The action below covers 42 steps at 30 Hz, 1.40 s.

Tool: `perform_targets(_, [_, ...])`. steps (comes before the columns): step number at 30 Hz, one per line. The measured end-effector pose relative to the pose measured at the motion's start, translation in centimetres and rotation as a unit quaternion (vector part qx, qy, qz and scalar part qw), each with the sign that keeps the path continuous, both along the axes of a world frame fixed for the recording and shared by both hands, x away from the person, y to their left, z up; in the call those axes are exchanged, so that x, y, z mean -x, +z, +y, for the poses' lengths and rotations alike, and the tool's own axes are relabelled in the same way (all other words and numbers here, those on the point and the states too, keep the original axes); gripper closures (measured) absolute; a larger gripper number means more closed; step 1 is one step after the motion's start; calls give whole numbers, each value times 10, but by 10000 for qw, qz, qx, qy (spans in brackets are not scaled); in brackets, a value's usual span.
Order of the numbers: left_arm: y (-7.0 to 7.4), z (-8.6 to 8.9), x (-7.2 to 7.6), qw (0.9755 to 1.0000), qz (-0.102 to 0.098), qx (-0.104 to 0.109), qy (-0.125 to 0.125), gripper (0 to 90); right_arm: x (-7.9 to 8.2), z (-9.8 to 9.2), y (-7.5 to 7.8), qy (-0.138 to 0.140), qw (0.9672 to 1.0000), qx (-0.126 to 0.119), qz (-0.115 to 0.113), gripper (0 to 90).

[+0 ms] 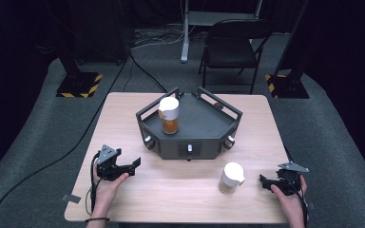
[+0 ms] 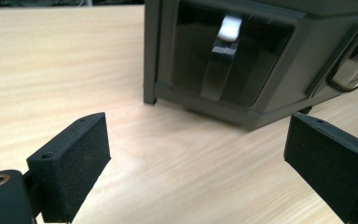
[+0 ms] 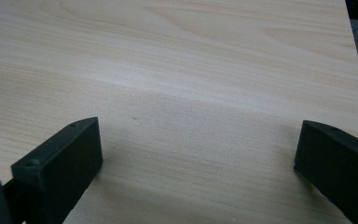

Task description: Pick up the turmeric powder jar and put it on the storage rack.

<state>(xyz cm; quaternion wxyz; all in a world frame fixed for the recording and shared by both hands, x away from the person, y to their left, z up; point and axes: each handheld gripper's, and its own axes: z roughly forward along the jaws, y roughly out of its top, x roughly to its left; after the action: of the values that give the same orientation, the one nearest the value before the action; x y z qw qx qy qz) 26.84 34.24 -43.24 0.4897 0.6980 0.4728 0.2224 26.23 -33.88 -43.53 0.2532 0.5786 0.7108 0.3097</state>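
High view, left to right: the left gripper (image 1: 123, 167) rests near the table's (image 1: 123, 114) front-left corner, jaws spread wide and empty, aimed toward the dark tray-like stand (image 1: 204, 130) at the table's middle. On the stand's left part a capped bottle (image 1: 169, 115) with amber contents stands upright. In front of the stand, toward the right, a second white-capped bottle (image 1: 231, 178) stands upright on the bare wood, just beside the right gripper (image 1: 269, 182), apart from it. That gripper's jaws are likewise spread, holding nothing.

Left gripper view: the pads (image 2: 74, 163) frame the stand's front panel (image 2: 228, 60) with its upright handle; nothing lies between them. Right gripper view: open pads (image 3: 60, 168) over bare tabletop.

Assessment: the near bottle is the likely item in hand. It appears rigid, smooth-walled and light to moderate in weight, contents unclear. The cap's spout makes the top uneven; a grip on the straight body below the cap, jaws level, seems soundest. A tall, narrow form suggests tipping risk if nudged off-centre.
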Motion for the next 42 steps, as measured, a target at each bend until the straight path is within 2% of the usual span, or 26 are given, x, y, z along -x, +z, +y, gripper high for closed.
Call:
perform_targets(3, [-2, -2, 0, 9998, 73, -173, 41, 64, 0, 0, 0, -1, 10000, 0, 0, 0])
perform_targets(9, [-9, -3, -4, 9985, 428, -342, 70, 64, 0, 0, 0, 0, 10000, 1, 0, 0])
perform_targets(11, [-9, -6, -6, 9974, 496, -512, 83, 65, 0, 0, 0, 0, 10000, 1, 0, 0])
perform_targets(20, [-13, -6, -18, 9940, 869, -657, 121, 65, 0, 0, 0, 0, 10000, 1, 0, 0])
perform_targets(22, [-14, -5, -20, 9935, 954, -608, 102, 65, 0, 0, 0, 0, 10000, 1, 0, 0])
perform_targets(25, [-13, -8, -24, 9915, 1070, -738, 79, 66, 0, 0, 0, 0, 10000, 1, 0, 0])
perform_targets(31, [-12, -12, -24, 9904, 1059, -889, 48, 62, 0, 0, 0, 0, 10000, 1, 0, 0])
perform_targets(37, [-8, -27, -24, 9860, 1024, -1312, 60, 58, 0, 0, 0, -1, 10000, 0, 0, 0])
perform_targets(42, [-9, -29, -23, 9859, 1027, -1320, 95, 50, 0, 0, 0, 0, 10000, 1, 0, 0])
